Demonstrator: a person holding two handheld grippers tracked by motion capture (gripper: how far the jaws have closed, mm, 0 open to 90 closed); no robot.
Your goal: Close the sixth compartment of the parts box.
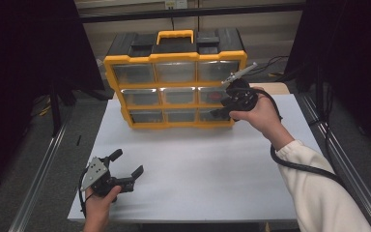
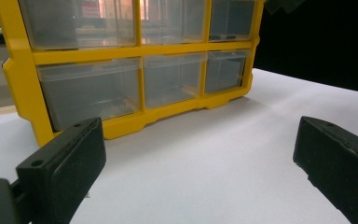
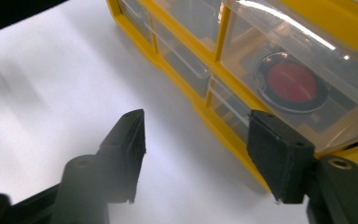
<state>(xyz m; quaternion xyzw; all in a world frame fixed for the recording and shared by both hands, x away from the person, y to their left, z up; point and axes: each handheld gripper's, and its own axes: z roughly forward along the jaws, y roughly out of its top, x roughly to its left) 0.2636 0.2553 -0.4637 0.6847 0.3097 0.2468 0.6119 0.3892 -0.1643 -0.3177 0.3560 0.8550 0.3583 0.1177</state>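
High view: A yellow drawer cabinet (image 1: 174, 87) with three rows of three clear drawers stands upright at the far side of the white table (image 1: 193, 179). The right gripper (image 1: 222, 107) is held at the cabinet's right column, in front of the middle and lower drawers, fingers released with nothing between them. The left gripper (image 1: 128, 166) rests low near the front left of the table, well apart from the cabinet, fingers spread and empty. The right hand is clearly the nearer one to the drawers.

Left gripper view: Both fingers (image 2: 70, 163) stand wide apart over bare table. The cabinet (image 2: 25, 84) lies ahead and to the left; the drawers visible here look empty.

Right gripper view: The fingers (image 3: 279, 154) are released. The right-hand finger sits just beside the lower front of the cabinet (image 3: 223, 130); contact cannot be confirmed. Directly above it, a drawer (image 3: 261, 51) holds a round red-centred disc (image 3: 291, 83) in a dark ring. The drawer front runs diagonally across the frame, up and right of the fingers.
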